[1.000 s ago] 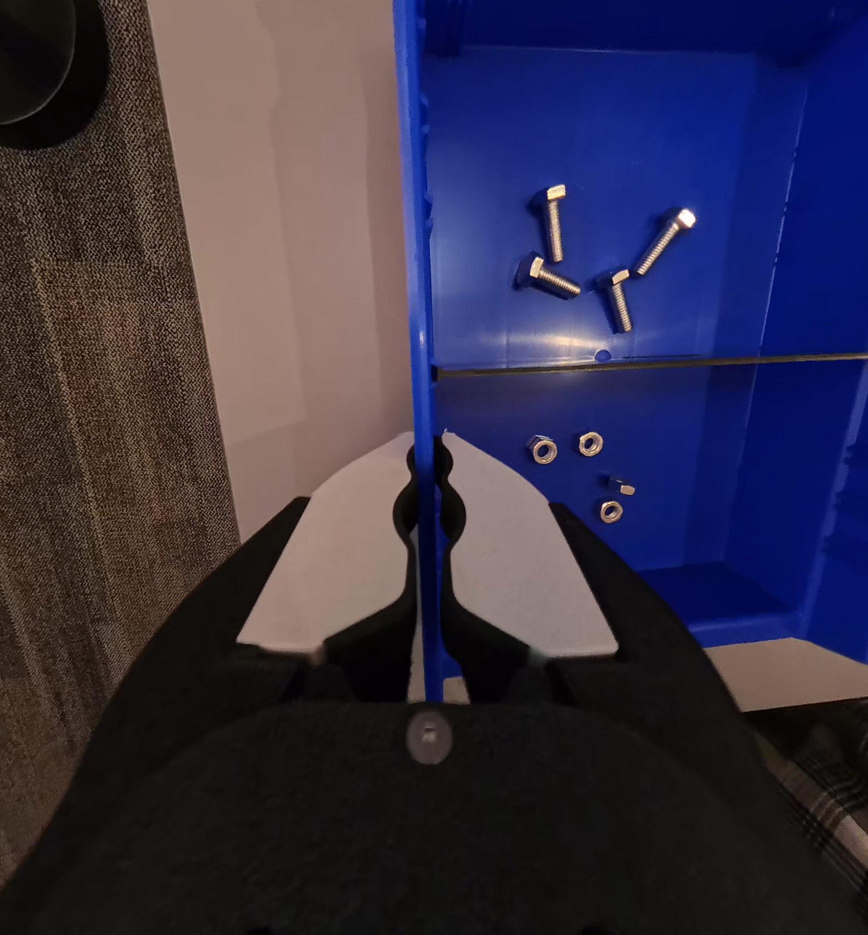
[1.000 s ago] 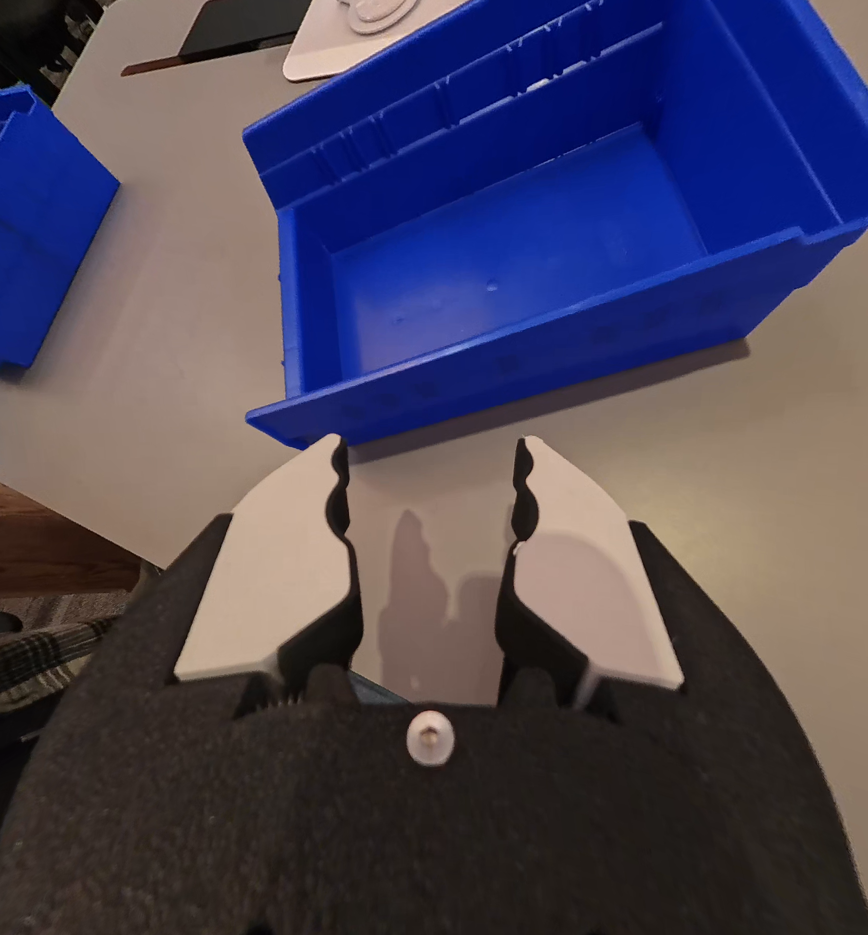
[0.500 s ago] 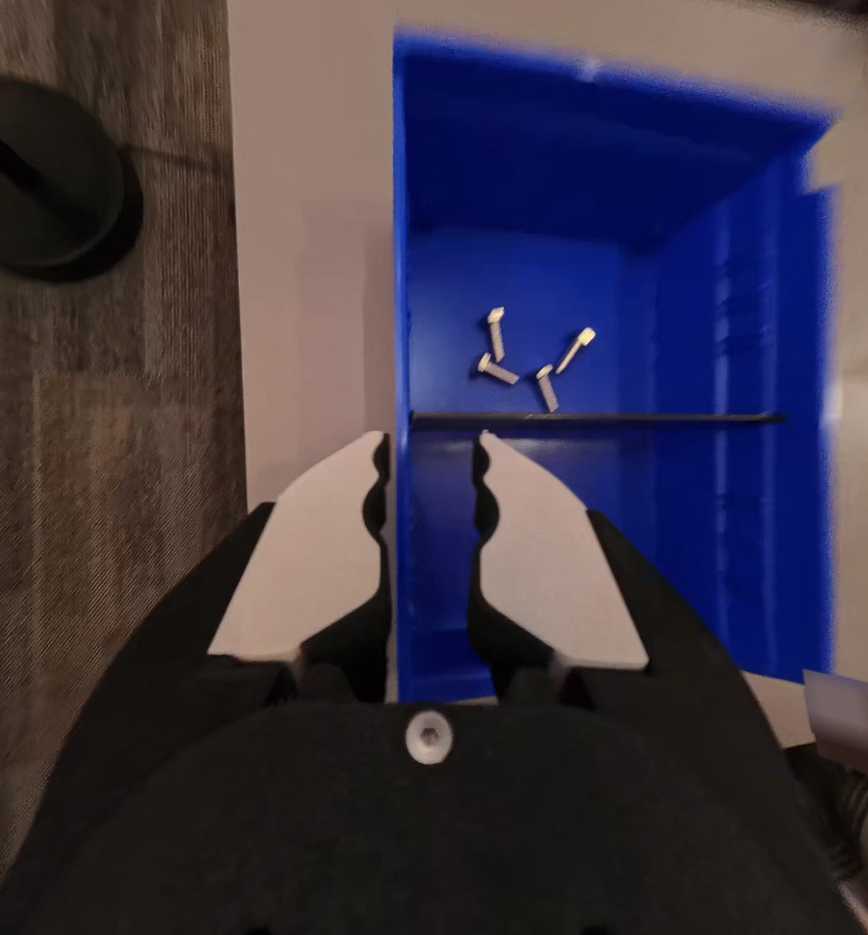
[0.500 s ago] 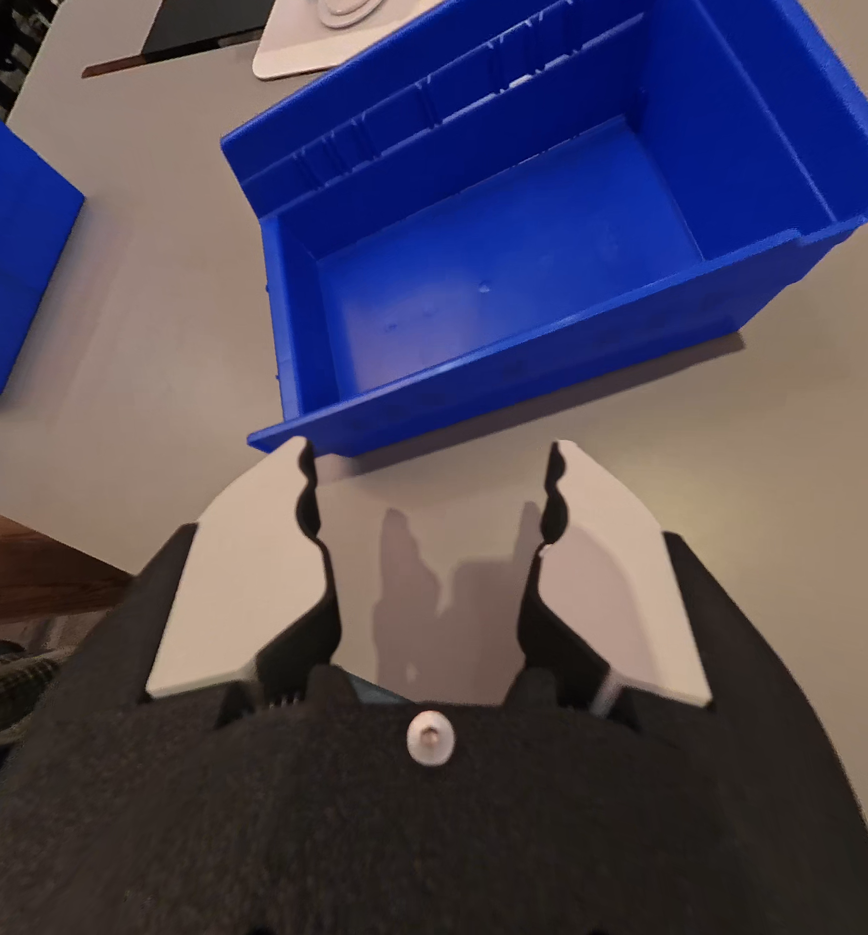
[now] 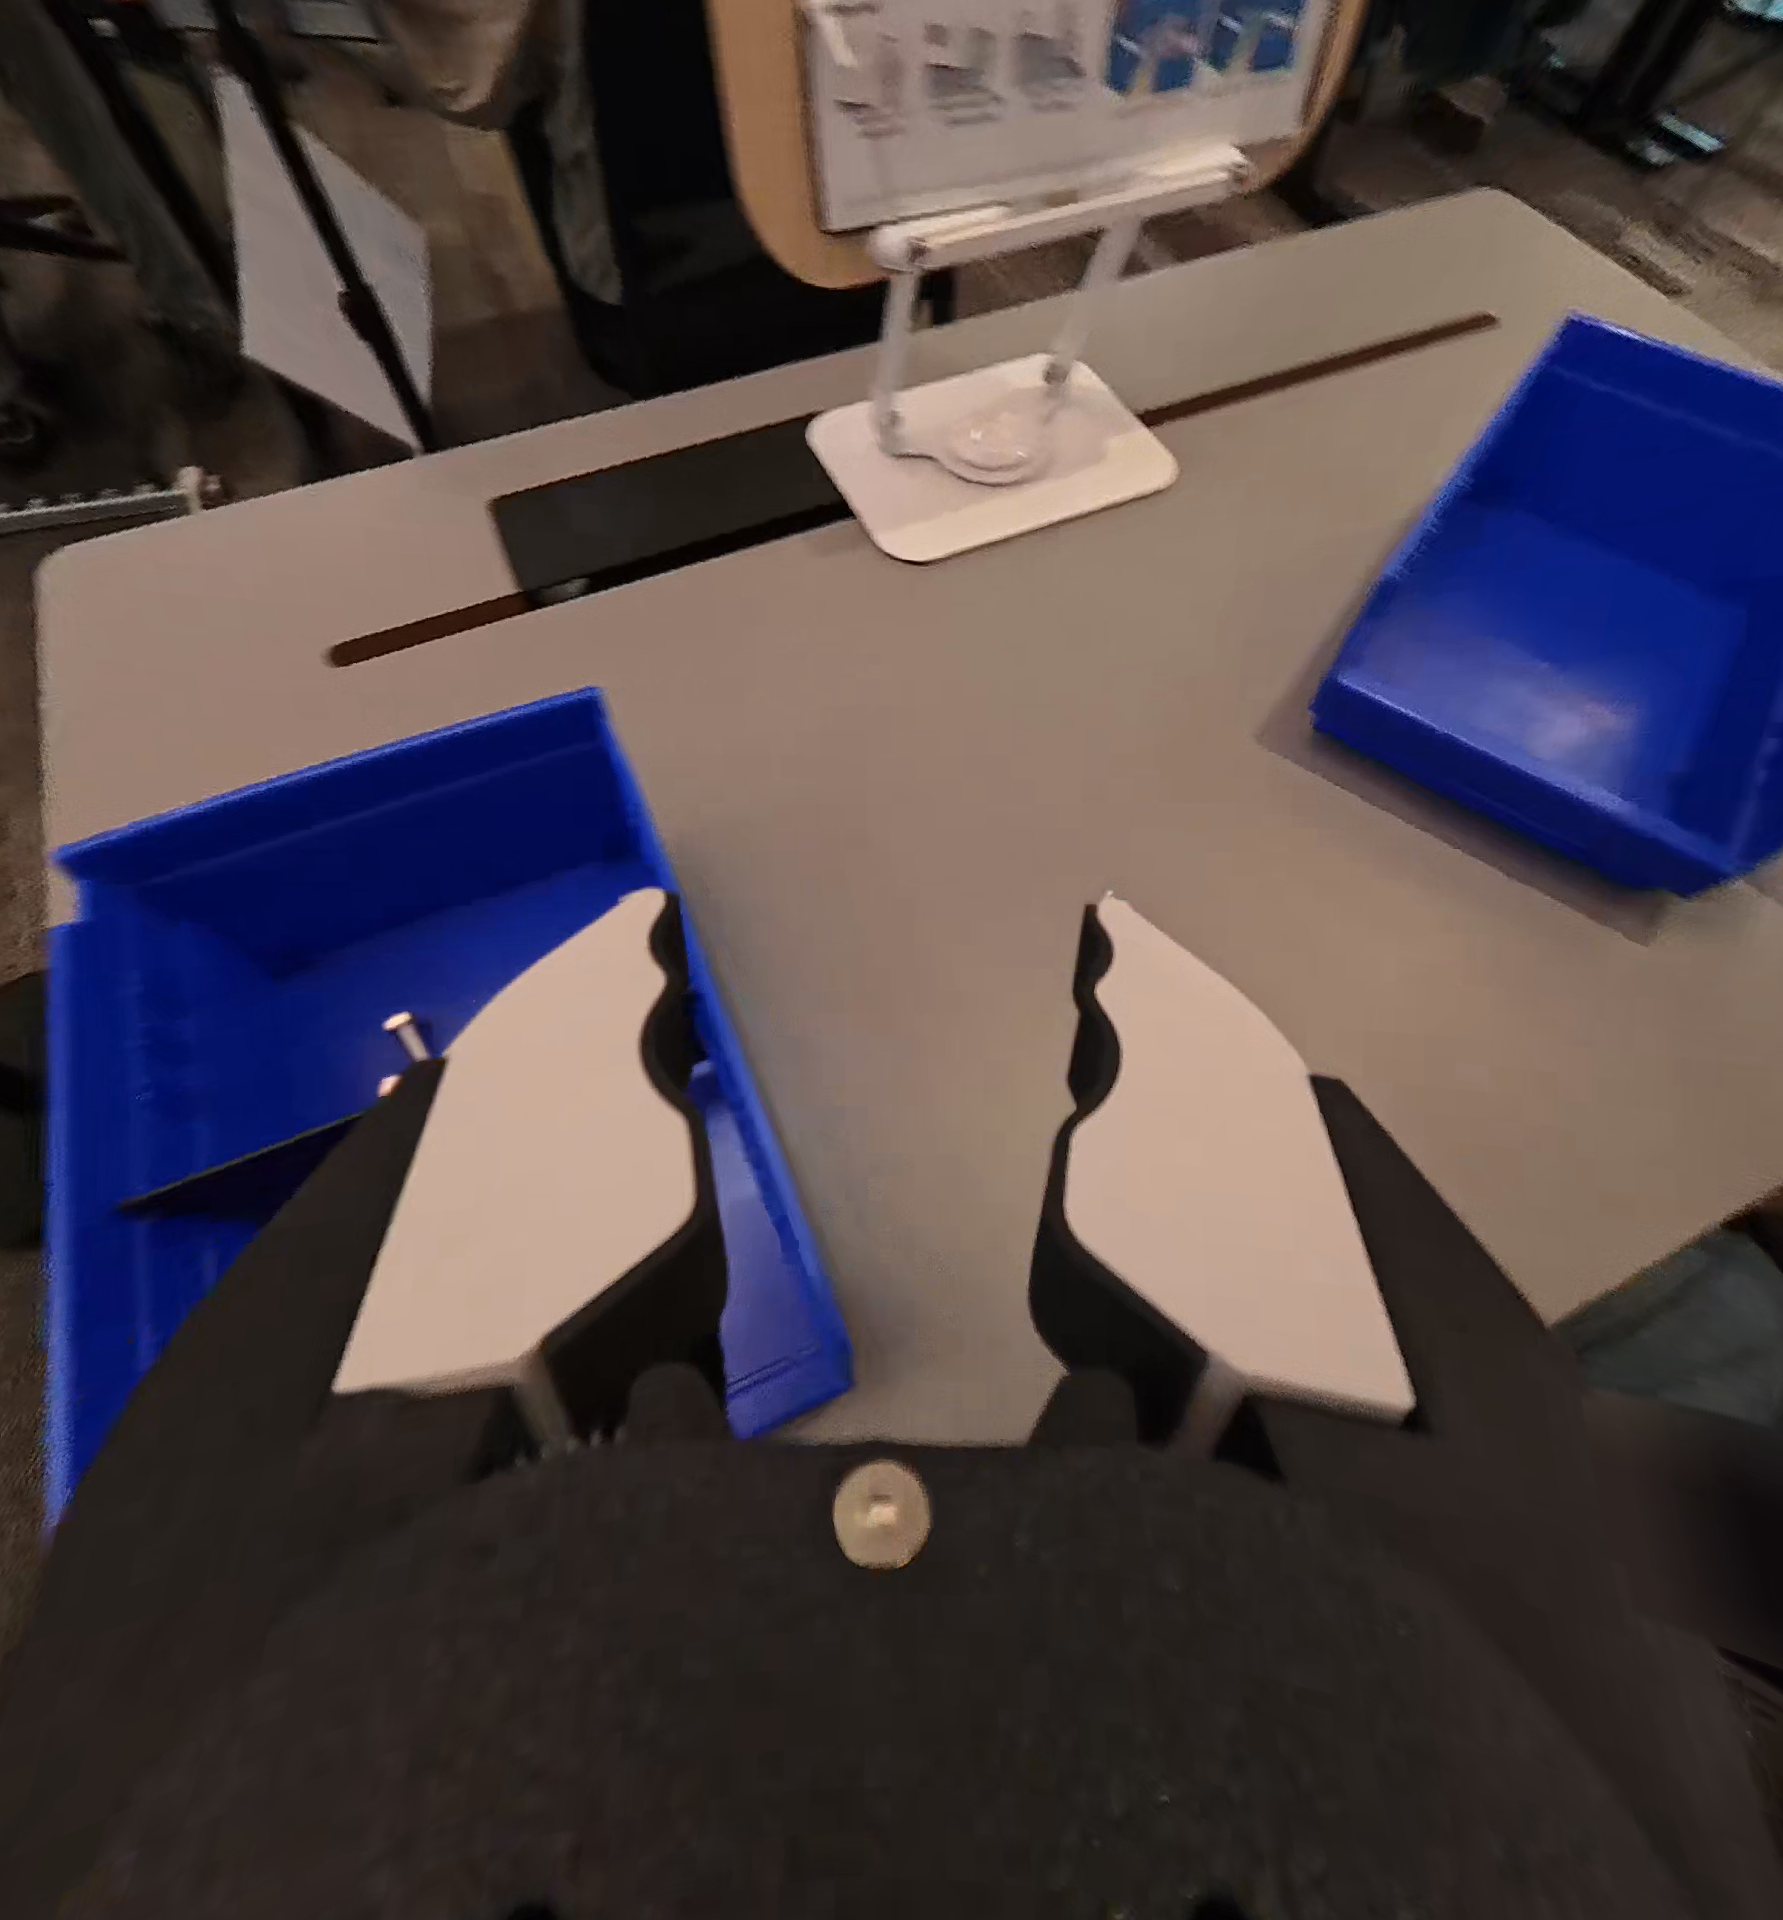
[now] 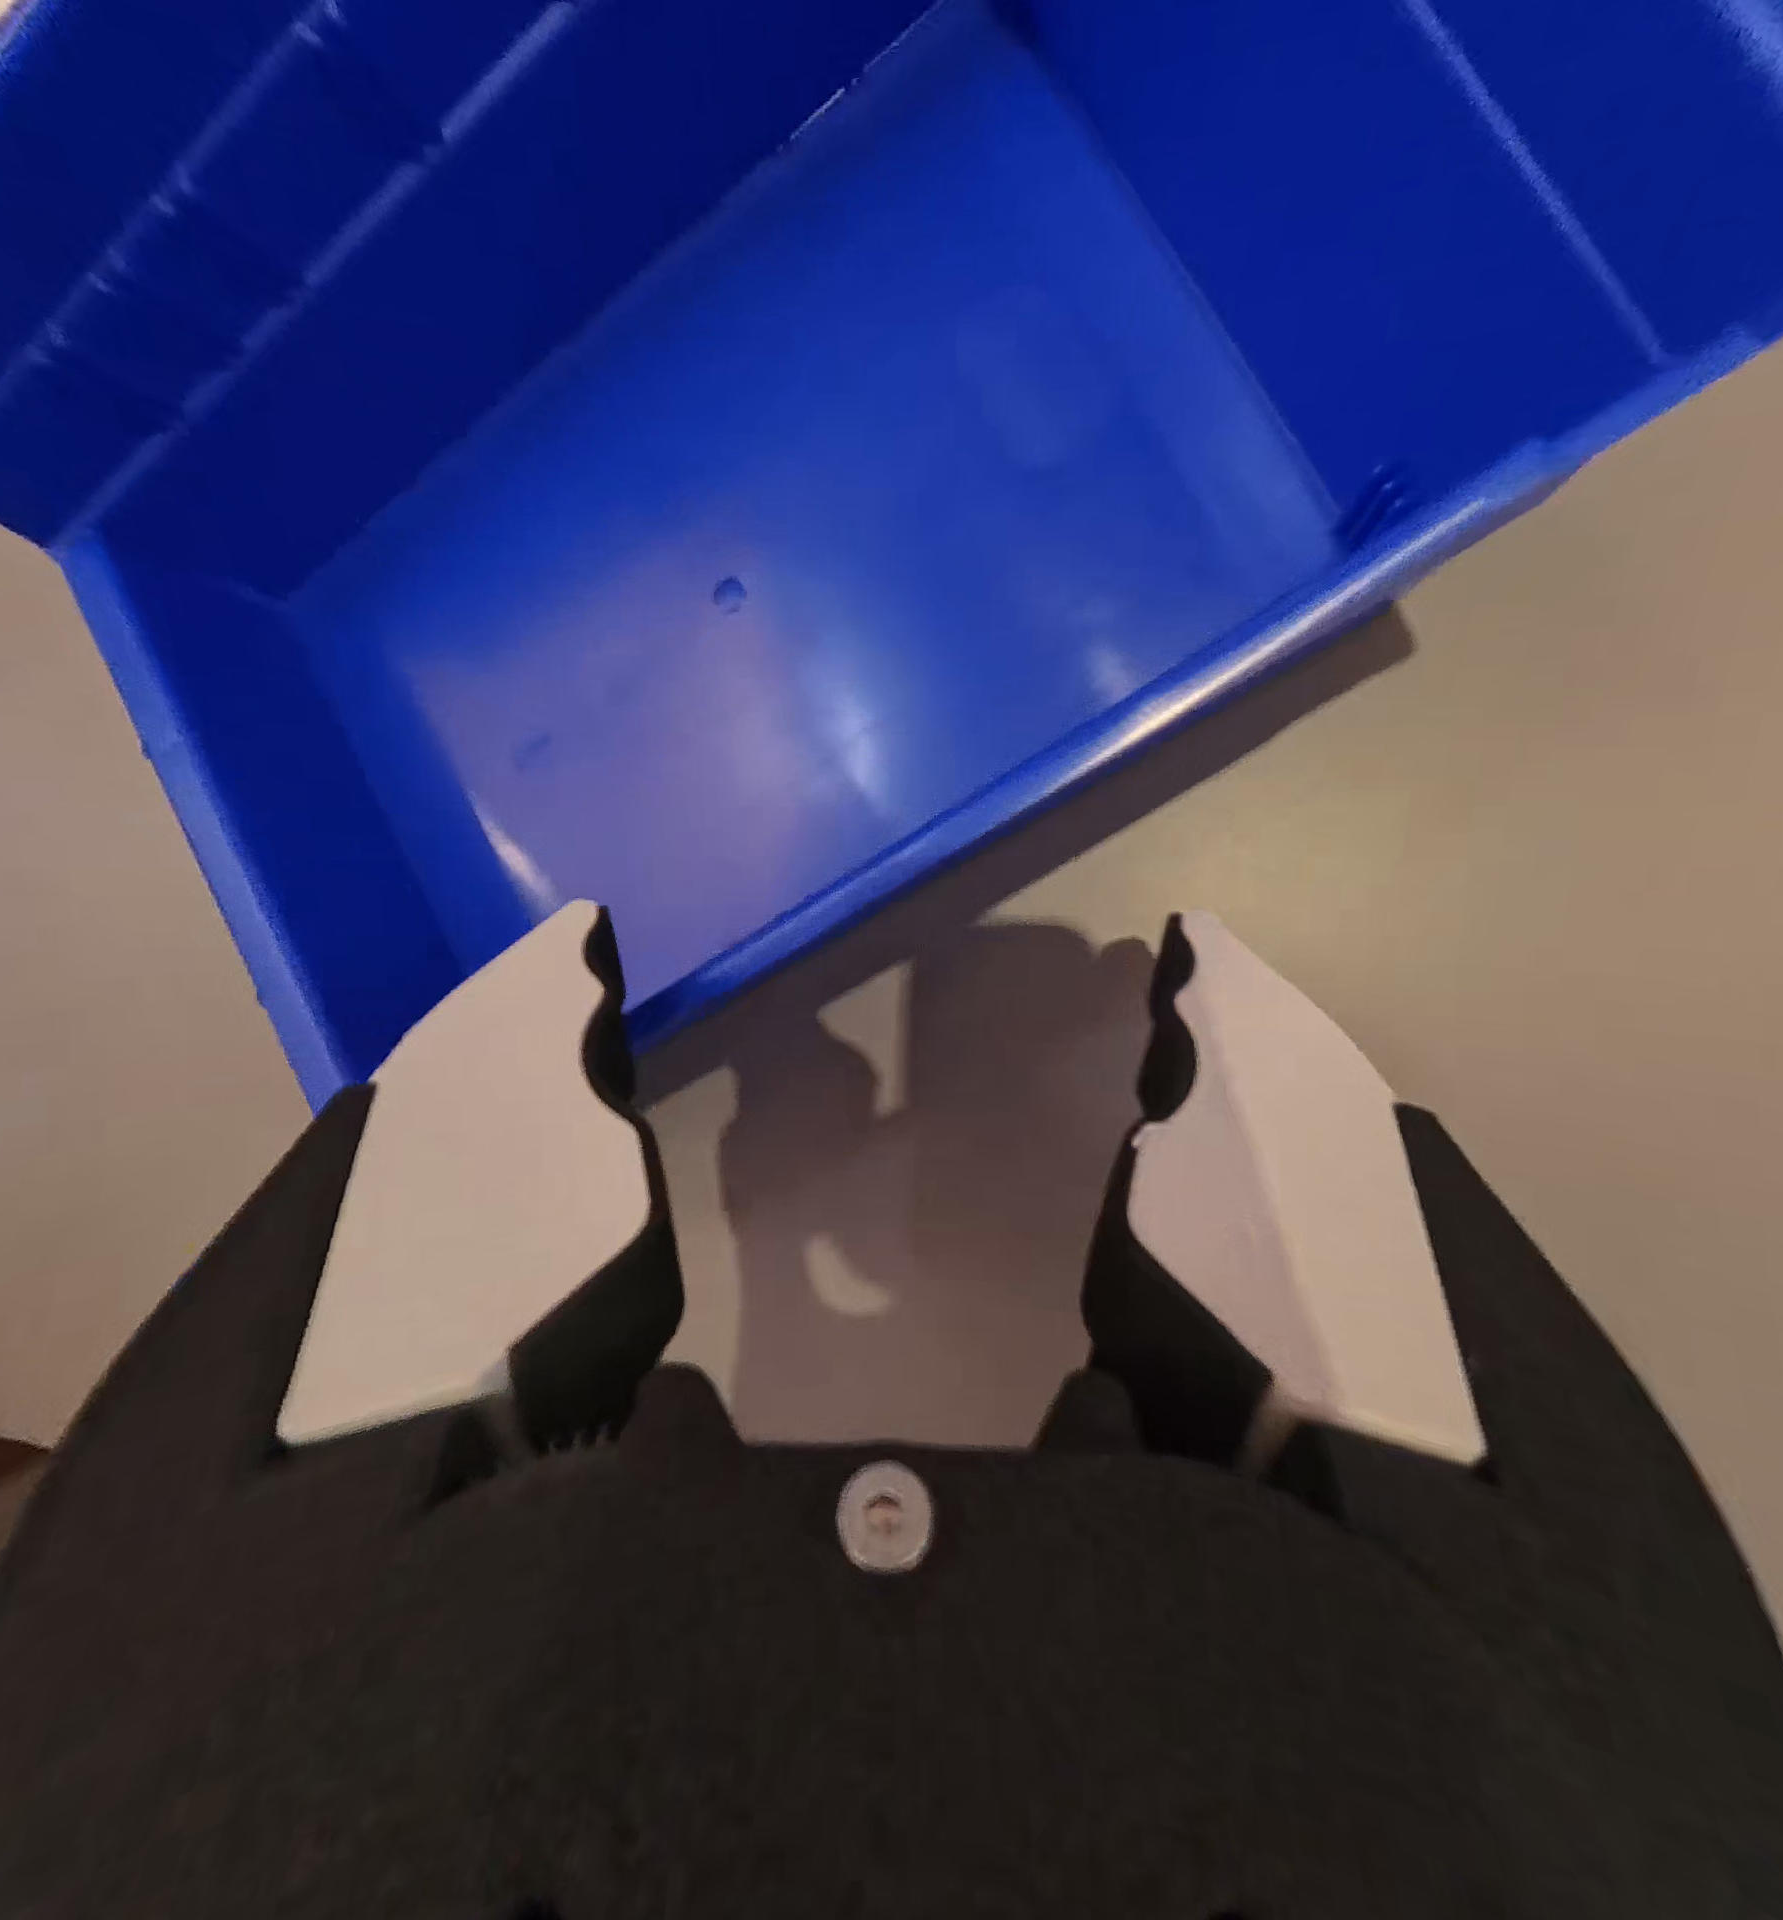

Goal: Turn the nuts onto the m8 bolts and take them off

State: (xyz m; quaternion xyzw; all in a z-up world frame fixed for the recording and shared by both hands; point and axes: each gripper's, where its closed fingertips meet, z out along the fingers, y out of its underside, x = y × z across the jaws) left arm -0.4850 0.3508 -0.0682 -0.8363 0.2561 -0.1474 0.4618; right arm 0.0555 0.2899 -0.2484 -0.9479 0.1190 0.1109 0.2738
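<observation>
Both claws gape with nothing between the pads: left claw (image 5: 882,914) over the bench (image 5: 918,748) beside the divided bin (image 5: 347,810) holding the bolts (image 5: 407,1034); nuts hidden. Right claw (image 6: 887,935) faces a bare-looking bin (image 6: 1126,727). Risk: the motion blur suggests a fast swing, so a claw may knock a bin wall and scatter hardware.

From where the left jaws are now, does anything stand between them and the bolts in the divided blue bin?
The left gripper is open and holds nothing. The bolts lie inside the divided blue bin, to its left. The bin's right wall rises between them, so the approach must come from above. Nothing else visible blocks it.
</observation>
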